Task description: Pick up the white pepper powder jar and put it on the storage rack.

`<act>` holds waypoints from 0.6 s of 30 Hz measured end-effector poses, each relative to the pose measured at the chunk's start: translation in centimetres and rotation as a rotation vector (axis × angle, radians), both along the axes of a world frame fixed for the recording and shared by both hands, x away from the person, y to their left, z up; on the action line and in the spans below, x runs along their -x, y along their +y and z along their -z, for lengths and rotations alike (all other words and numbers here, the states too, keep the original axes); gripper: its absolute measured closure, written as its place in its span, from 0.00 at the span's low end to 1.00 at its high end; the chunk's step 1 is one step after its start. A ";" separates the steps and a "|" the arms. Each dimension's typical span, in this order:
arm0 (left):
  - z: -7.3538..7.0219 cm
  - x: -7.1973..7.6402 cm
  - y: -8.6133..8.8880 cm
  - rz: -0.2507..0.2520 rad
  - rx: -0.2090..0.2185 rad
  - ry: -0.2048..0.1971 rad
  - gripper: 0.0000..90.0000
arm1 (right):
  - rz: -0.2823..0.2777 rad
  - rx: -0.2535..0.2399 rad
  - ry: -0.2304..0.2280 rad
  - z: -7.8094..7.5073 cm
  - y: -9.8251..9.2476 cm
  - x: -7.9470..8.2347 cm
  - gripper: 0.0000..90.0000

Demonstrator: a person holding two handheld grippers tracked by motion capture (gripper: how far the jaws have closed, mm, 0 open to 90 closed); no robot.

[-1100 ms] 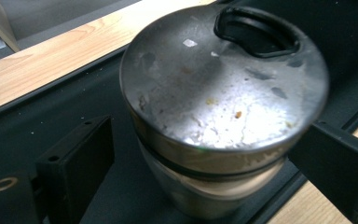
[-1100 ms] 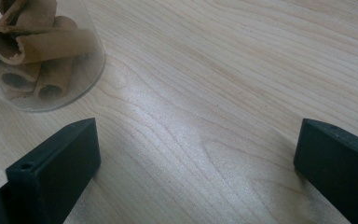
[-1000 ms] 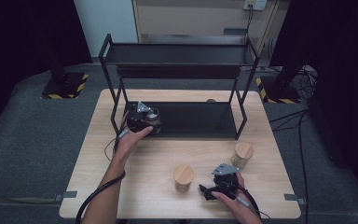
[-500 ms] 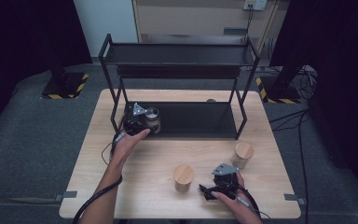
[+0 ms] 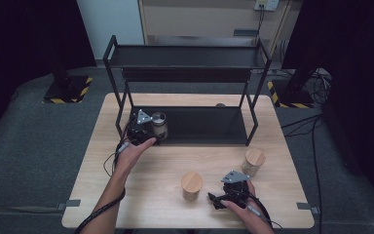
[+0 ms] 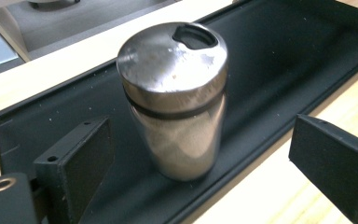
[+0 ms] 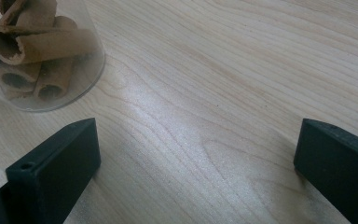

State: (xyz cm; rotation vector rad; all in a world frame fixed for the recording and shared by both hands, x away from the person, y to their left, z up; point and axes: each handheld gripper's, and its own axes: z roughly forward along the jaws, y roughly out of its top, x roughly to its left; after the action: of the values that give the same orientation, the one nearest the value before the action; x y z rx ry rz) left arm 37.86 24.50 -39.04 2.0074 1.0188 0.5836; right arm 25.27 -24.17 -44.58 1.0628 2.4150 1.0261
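A steel shaker [image 6: 175, 98] stands on the rack's lower shelf [image 5: 204, 124], the left gripper [image 5: 143, 127] spread wide around it — placed, apparently. Two cork-lidded jars — one [image 5: 192, 185] beside the parted, empty right gripper [image 5: 224, 197], the other [image 5: 253, 161] further right — wait on the table [image 5: 146, 195].

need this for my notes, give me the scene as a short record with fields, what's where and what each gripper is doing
surface: wooden table
rack: black two-tier shelf at the table's back
shaker: metal-lidded shaker upright on the rack's lower tray, at its left end
left gripper: open, jaws either side of the shaker, not touching
right gripper: open over bare wood
jars: two wood-lidded jars on the table, one centre front, one to its right
jar contents: rolled cinnamon sticks in the glass jar beside the right gripper
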 end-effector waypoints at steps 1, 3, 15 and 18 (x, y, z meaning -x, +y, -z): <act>0.0 0.2 0.1 -0.001 0.000 0.004 0.06 | 0.000 0.000 0.000 0.0 0.0 0.0 0.00; -0.1 0.6 0.4 -0.002 -0.003 0.008 0.05 | 0.000 0.000 0.000 0.0 0.0 0.0 0.00; 0.0 2.8 2.3 -0.013 0.015 0.004 0.05 | 0.000 0.000 0.000 0.0 0.0 0.0 0.01; 0.0 3.2 2.6 -0.015 0.012 0.007 0.05 | 0.000 0.000 0.000 0.0 0.0 0.0 0.00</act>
State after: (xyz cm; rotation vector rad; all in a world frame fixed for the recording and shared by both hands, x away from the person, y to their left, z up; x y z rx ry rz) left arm 34.69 27.06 -39.07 1.9938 1.0406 0.5771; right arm 25.26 -24.17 -44.59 1.0628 2.4146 1.0261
